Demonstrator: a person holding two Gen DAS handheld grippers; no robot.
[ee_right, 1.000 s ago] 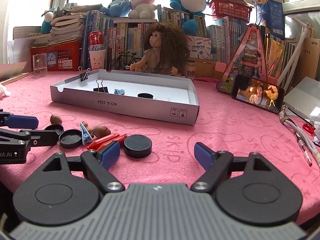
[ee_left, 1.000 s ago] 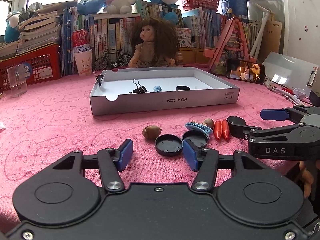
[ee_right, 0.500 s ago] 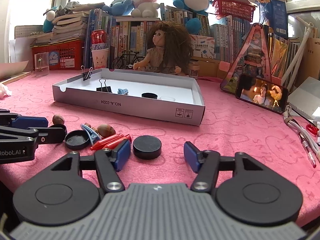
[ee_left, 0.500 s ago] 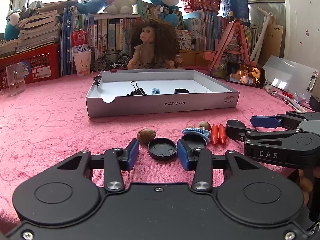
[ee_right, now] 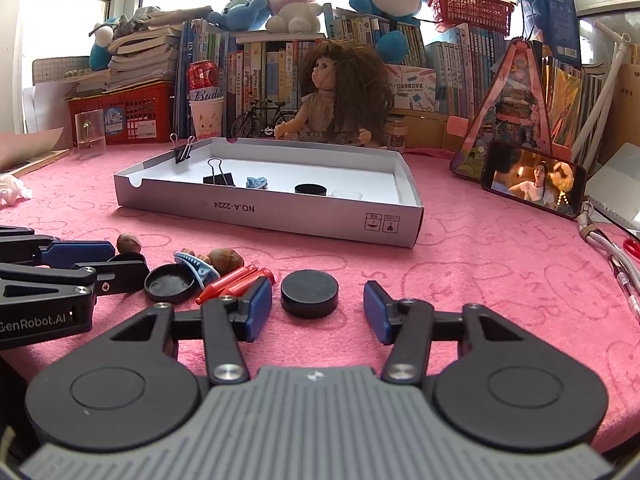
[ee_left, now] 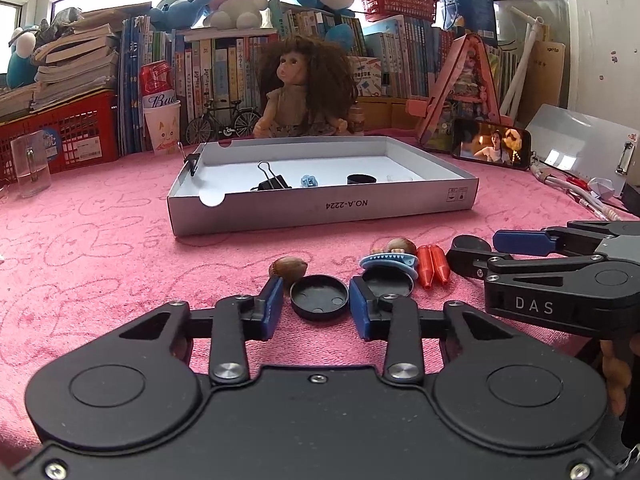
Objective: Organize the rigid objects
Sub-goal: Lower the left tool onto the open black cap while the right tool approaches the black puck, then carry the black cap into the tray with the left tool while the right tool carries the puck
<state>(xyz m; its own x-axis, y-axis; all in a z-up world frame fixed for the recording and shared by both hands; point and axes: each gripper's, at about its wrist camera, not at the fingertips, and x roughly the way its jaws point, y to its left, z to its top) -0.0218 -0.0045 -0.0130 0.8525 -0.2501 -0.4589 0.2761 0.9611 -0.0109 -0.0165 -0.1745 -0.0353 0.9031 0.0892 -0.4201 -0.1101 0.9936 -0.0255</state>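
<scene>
Left gripper (ee_left: 316, 306) closing around upturned black lid (ee_left: 319, 297); pads not yet pressing. Right gripper (ee_right: 318, 308) closing, black puck (ee_right: 309, 293) between pads, gaps both sides. Nut (ee_left: 289, 268), blue clip (ee_left: 388, 261), red pieces (ee_left: 432, 266) crowd near tabletop's front edge. Grey tray (ee_left: 320, 210), printed "NO.A-2224", behind; binder clip (ee_left: 272, 180) inside. Gripper bodies read "DAS", "GenRobot.AI".

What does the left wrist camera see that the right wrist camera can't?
Only the left wrist view shows the left claw from behind, closing around an upturned black round lid. Only the right wrist view shows the right claw from behind, closing around a solid black round puck, plus crumpled white paper at the left edge. Both show the grey cardboard tray, the curly-haired doll and the two red plastic cones.
</scene>
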